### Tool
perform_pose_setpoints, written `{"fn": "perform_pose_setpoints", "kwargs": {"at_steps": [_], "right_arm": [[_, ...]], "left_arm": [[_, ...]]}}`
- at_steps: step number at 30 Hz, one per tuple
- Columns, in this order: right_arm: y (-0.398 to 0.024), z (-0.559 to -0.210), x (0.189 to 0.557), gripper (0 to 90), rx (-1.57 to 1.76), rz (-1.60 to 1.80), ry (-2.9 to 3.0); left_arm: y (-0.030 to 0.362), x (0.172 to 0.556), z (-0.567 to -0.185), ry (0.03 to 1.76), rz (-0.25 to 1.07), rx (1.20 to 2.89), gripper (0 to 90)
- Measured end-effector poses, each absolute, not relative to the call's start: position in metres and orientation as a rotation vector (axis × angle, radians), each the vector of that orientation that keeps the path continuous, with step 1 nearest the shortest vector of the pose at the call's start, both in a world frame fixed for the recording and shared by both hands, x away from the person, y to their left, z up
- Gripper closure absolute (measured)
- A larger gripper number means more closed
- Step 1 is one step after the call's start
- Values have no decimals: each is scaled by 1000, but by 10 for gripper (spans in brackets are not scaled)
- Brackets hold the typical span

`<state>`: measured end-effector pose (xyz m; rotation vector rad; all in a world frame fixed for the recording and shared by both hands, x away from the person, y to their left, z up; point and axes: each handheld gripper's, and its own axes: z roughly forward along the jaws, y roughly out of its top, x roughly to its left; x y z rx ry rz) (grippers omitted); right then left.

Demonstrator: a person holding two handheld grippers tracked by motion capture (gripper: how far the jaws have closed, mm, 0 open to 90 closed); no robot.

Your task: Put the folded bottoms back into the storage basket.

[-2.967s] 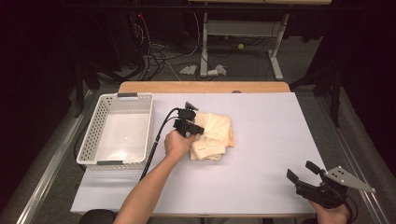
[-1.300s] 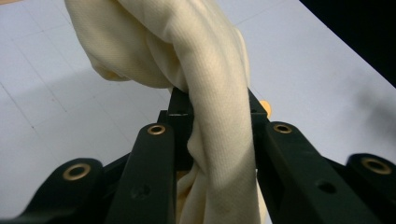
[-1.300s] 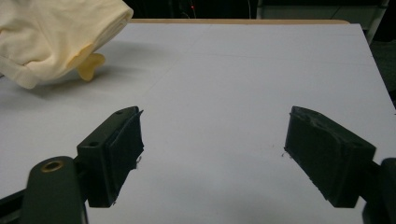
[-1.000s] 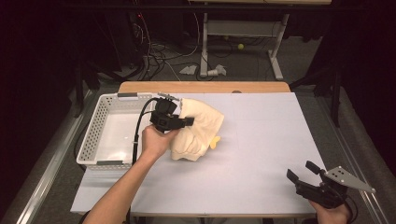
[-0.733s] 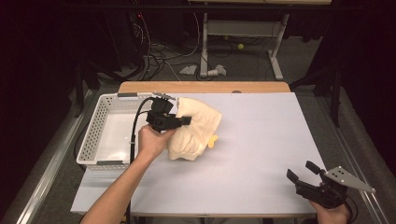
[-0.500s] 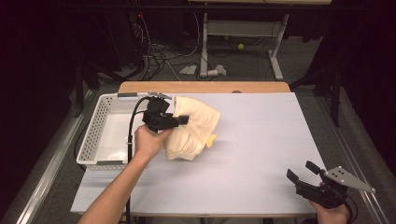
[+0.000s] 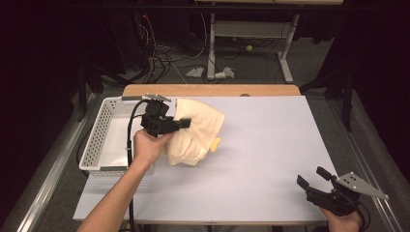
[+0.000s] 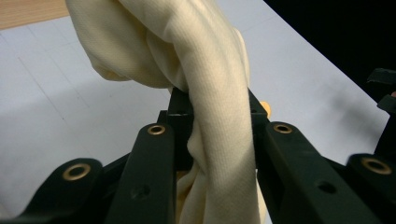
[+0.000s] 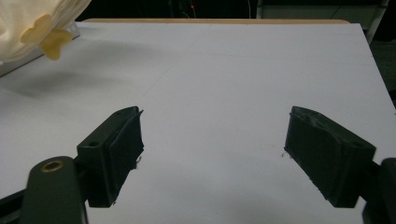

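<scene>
Gripping: the left hand-held gripper (image 7: 186, 123), black and hard-edged with brass-ringed pivots, has its jaws clamped on a cream-yellow knitted cloth garment (image 7: 198, 133).
Cloth texture: a fine ribbed weave shows in the left gripper view, soft and matte, with the fabric (image 8: 219, 93) bunched into a thick twisted roll between the two black jaws.
Cloth shape: a rumpled bundle with rounded folds, hanging below the jaws; a small deeper-yellow tab (image 7: 215, 143) sticks out at its lower edge.
Cloth place: in the high view it sits over the left part of the white matte table (image 7: 270, 159), just beside the right rim of the white perforated plastic basket (image 7: 96, 145); whether its lower edge touches the table cannot be told.
Basket: rectangular, with slotted walls and a smooth pale floor.
Right hand-held gripper (image 7: 316, 180): its jaws stand wide apart with nothing between them, near the table's front right corner, well apart from the cloth; its pads (image 9: 126, 149) are dark, blocky and slightly rough.
Table edge: a strip of light wood (image 7: 212, 90) runs along the far side.
</scene>
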<state>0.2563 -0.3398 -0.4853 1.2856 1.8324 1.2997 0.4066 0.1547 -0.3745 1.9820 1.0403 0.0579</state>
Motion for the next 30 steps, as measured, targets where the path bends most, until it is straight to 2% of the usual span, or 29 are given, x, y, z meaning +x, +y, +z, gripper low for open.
{"fn": "perform_pose_setpoints", "kwargs": {"at_steps": [30], "right_arm": [[-340,-485,256,198,1289,1298,1831]], "left_arm": [[191,392,-360,1076,118,1918,712]]}}
